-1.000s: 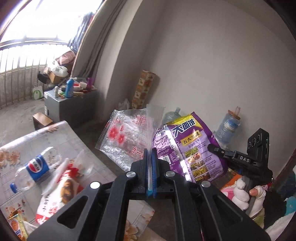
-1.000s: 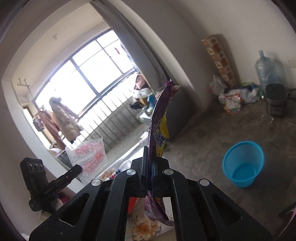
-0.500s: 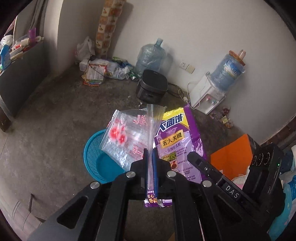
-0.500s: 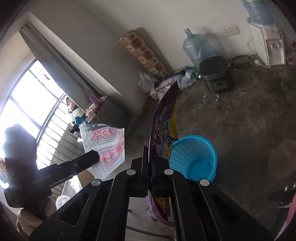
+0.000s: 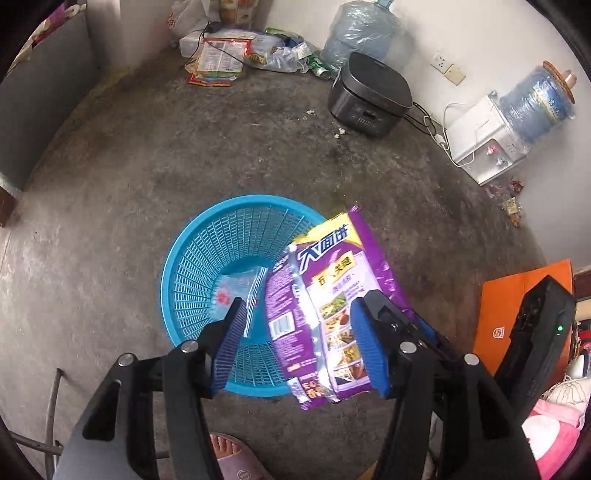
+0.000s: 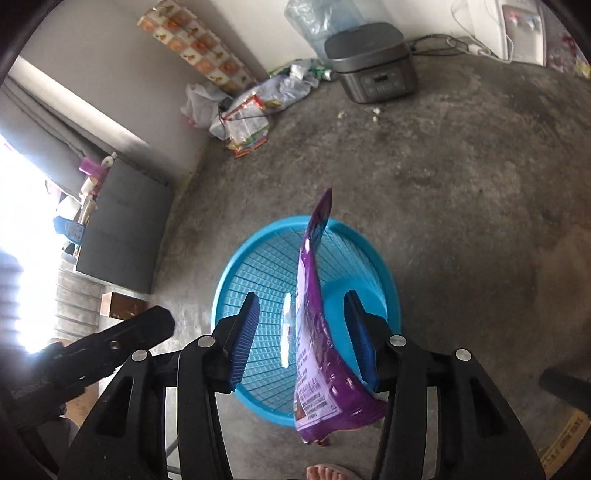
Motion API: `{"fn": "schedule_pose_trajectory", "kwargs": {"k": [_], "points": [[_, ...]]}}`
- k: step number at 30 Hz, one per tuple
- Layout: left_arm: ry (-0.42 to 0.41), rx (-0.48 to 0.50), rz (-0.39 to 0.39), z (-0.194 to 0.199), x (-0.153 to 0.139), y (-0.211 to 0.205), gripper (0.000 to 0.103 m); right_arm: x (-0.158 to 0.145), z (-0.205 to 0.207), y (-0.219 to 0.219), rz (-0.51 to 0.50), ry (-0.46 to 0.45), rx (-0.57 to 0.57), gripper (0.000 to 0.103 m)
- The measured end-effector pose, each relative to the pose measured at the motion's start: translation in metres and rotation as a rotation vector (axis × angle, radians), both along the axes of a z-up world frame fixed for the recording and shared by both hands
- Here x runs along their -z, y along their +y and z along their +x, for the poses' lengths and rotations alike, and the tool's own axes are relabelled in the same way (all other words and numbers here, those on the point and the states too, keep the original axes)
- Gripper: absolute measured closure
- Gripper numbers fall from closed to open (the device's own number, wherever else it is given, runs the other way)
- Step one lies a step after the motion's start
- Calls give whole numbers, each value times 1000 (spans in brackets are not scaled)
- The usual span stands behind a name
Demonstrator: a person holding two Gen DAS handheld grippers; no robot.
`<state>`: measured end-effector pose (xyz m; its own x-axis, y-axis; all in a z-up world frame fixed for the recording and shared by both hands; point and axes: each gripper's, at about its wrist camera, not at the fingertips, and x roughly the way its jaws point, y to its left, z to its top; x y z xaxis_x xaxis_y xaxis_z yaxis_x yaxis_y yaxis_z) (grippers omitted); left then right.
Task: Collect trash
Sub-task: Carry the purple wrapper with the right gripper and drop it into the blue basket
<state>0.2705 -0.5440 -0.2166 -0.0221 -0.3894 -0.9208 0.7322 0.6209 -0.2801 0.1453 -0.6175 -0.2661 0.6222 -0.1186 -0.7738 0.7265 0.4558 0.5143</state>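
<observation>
A blue mesh basket (image 5: pixel 168 280) (image 6: pixel 229 280) stands on the concrete floor right below both grippers. My left gripper (image 5: pixel 297 347) points down over it with its jaws opening and nothing between the pads. The clear plastic bag with red print (image 5: pixel 236 291) lies inside the basket. My right gripper (image 6: pixel 302 338) is also opening. The purple snack bag (image 6: pixel 314 332) (image 5: pixel 325 295) hangs edge-on between its pads, loose from both, over the basket's near rim. The left gripper's body (image 6: pixel 110 347) shows at the left in the right wrist view.
A dark rice cooker (image 5: pixel 369 96), a water jug (image 5: pixel 358 29) and a water dispenser (image 5: pixel 484 147) stand along the far wall. Litter (image 5: pixel 229 55) is piled by the corner. An orange box (image 5: pixel 517 306) sits right. A sandalled foot (image 5: pixel 232 458) is near the basket.
Both grippers swung away from the table and down over the basket, then opened. The clear bag fell from the left gripper into the basket. The purple bag came loose from the right pads.
</observation>
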Motion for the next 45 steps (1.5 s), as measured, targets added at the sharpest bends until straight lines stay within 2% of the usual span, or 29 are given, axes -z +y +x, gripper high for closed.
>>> {"fn": "schedule_pose_trajectory", "kwargs": {"k": [5, 10, 13, 20, 24, 28, 30, 34, 37, 41, 45], "points": [[-26, -13, -74, 1, -30, 11, 44, -12, -21, 11, -21, -16, 27, 54], [-90, -35, -188, -9, -97, 30, 43, -29, -31, 17, -58, -50, 47, 54], [-140, -28, -263, -22, -145, 56, 41, -38, -36, 19, -78, -63, 55, 54], [-297, -35, -413, -56, -249, 156, 32, -57, -54, 37, -85, -91, 40, 54], [-371, -76, -474, -76, -285, 237, 26, -71, -56, 51, -121, -95, -7, 54], [-425, -159, -525, -96, -301, 325, 19, -82, -57, 62, -143, -86, -53, 54], [-482, -224, -528, -107, -303, 370, 16, -88, -58, 69, -154, -78, -79, 54], [-585, -373, -506, -129, -295, 457, 13, -100, -53, 88, -198, -75, -157, 54], [-593, -480, -489, -142, -283, 511, 13, -101, -41, 93, -200, -73, -207, 57], [-609, -629, -468, -153, -267, 573, 13, -79, 2, 85, -133, -4, -256, 62], [-648, -774, -449, -152, -255, 628, 12, -21, 70, 67, -46, 148, -302, 67]]}}
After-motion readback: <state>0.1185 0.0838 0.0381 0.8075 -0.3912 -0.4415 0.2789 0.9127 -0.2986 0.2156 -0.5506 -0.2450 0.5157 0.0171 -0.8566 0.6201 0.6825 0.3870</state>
